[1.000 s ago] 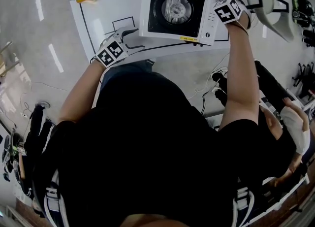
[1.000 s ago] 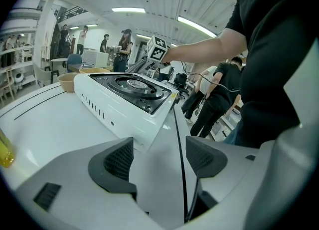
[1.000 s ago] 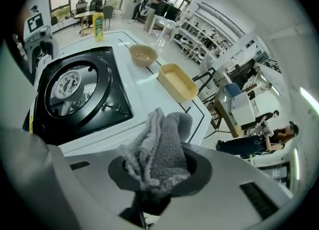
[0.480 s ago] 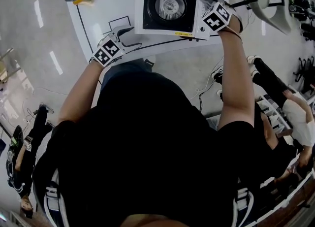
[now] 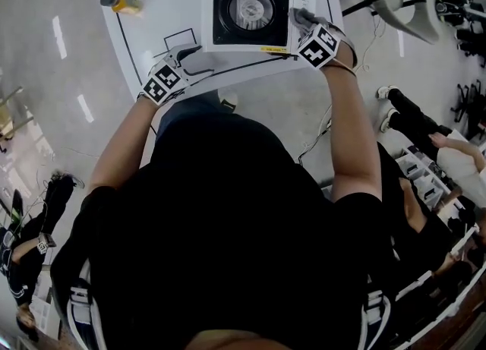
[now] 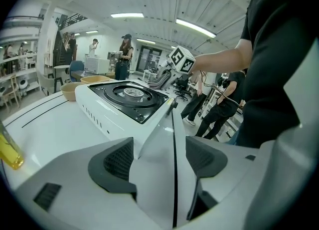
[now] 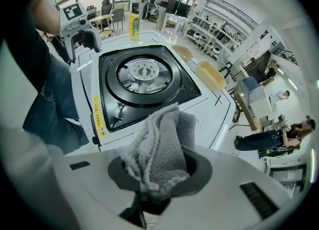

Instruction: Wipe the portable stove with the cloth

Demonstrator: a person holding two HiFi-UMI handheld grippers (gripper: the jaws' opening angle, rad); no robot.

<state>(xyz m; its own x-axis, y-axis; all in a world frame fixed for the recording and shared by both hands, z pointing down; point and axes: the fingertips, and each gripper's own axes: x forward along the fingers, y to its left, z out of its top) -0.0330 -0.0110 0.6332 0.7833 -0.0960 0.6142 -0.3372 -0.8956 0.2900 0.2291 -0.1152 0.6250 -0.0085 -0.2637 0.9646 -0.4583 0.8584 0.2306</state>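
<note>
Your own dark torso fills most of the head view and hides the near edge of the counter [image 5: 152, 18], so only the top strip of that frame shows the work. There the jaws of your right gripper [image 5: 301, 19] are largely covered by its marker cube, and only a small grey scrap of the cloth [image 7: 162, 144] shows beyond it. The gripper also covers part of the white strip along the right side of the stove [image 5: 250, 8]. A yellow bottle [image 5: 121, 1] lies at the upper left of the head view; in the left gripper view it is cut off by the lower left edge of the frame.

The right gripper view shows the jaws clamped on the grey cloth, which is bunched between them and sticks out ahead in folds. The bunch hangs over the lower right corner of the stove, near the yellow label on its front edge. You cannot tell from any view whether the cloth actually presses on the surface.

Your left gripper [image 5: 191, 54] has its jaws well apart with nothing between them. It sits low over the bare white counter, just beside the lower left corner of the stove, with a black line on the counter running between the jaws. The stove itself stands at the top centre of the head view, its black top and round burner uncovered.
</note>
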